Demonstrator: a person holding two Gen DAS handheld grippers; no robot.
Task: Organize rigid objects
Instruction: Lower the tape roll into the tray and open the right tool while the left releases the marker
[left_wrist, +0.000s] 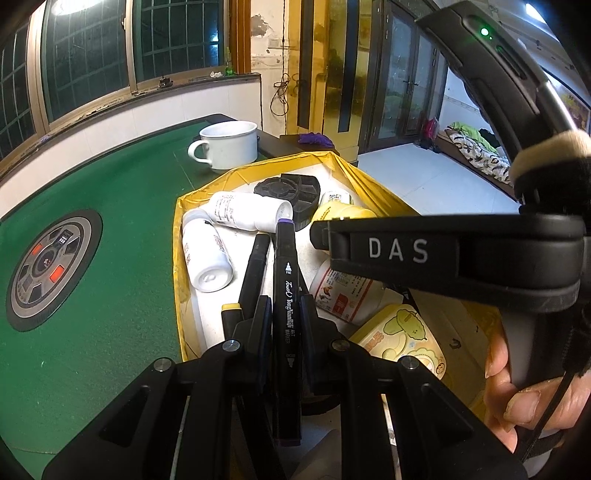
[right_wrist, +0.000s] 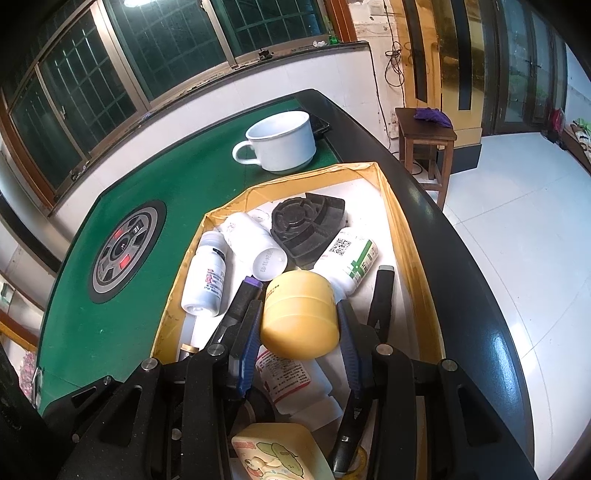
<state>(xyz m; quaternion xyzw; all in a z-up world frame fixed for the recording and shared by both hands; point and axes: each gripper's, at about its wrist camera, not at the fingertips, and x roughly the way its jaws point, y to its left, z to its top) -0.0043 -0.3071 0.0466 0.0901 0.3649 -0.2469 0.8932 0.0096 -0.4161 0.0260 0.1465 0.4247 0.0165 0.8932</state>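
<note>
My left gripper (left_wrist: 284, 314) is shut on a black art marker with a purple cap (left_wrist: 285, 295), held above a yellow-lined box (left_wrist: 181, 236). My right gripper (right_wrist: 299, 325) is shut on a yellow jar (right_wrist: 299, 314) over the same box (right_wrist: 402, 236). The right gripper's body shows in the left wrist view (left_wrist: 458, 258), just right of the marker. In the box lie white bottles (right_wrist: 207, 277), a black plastic part (right_wrist: 306, 225), a green-labelled bottle (right_wrist: 351, 262) and more black markers (right_wrist: 382, 295).
The box sits on a green felt table (left_wrist: 110, 295) with a round control panel (left_wrist: 48, 269). A white mug (right_wrist: 280, 144) stands behind the box. A wooden stool (right_wrist: 424, 129) stands beyond the table's black edge. A yellow cartoon tin (right_wrist: 273, 454) lies at the box's near end.
</note>
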